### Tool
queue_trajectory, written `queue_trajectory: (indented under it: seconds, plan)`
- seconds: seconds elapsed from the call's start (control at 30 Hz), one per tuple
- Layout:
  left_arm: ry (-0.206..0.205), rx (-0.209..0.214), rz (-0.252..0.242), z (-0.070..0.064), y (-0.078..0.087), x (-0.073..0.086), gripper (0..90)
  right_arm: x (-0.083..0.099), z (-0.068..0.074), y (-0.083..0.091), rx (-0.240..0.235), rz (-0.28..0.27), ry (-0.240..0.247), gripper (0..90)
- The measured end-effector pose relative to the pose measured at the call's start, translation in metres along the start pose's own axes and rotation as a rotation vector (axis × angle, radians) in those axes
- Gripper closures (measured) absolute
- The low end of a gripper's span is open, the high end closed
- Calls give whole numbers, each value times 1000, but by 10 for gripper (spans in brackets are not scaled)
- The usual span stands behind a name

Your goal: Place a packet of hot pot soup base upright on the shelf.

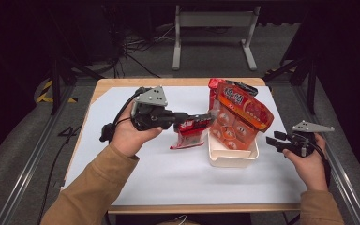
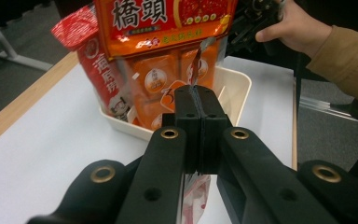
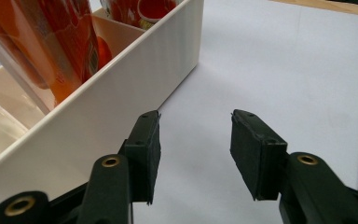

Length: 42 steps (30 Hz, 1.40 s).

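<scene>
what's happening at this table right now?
A person is packing snack packets into a white bin. The left gripper is shut on a small red packet, held beside the bin's left wall. A large orange packet and a red packet stand in the bin. The right gripper is open, holding nothing, right of the bin.
</scene>
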<state>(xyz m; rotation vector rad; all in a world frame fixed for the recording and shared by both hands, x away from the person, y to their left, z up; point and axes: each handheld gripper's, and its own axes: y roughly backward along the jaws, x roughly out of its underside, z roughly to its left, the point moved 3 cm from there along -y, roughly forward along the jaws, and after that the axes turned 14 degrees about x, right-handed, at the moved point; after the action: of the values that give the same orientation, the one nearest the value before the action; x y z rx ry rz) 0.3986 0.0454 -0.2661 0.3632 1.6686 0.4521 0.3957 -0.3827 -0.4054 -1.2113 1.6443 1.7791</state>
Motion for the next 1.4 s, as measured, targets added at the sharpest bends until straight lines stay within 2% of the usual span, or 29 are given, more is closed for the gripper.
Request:
queue_trajectory:
  seconds: [0.17,0.4,0.67,0.87,1.07,1.4]
  plan:
    - [-19,19,0,-3,-8,-10,899,0,-1,0,-1,-7,3,527]
    - [-43,25,-7,-3,-17,-19,899,1,-2,1,-5,-3,-6,527]
    - [-65,34,-24,0,-24,-24,899,0,-2,0,-5,-6,-2,527]
    - [-105,72,-56,3,-30,-26,899,0,-2,0,-5,-9,-3,526]
    - [-117,104,-87,6,-35,-28,900,0,-3,1,-6,-14,1,526]
    - [-150,143,-103,9,-49,-30,900,1,-3,2,-10,-14,-7,532]
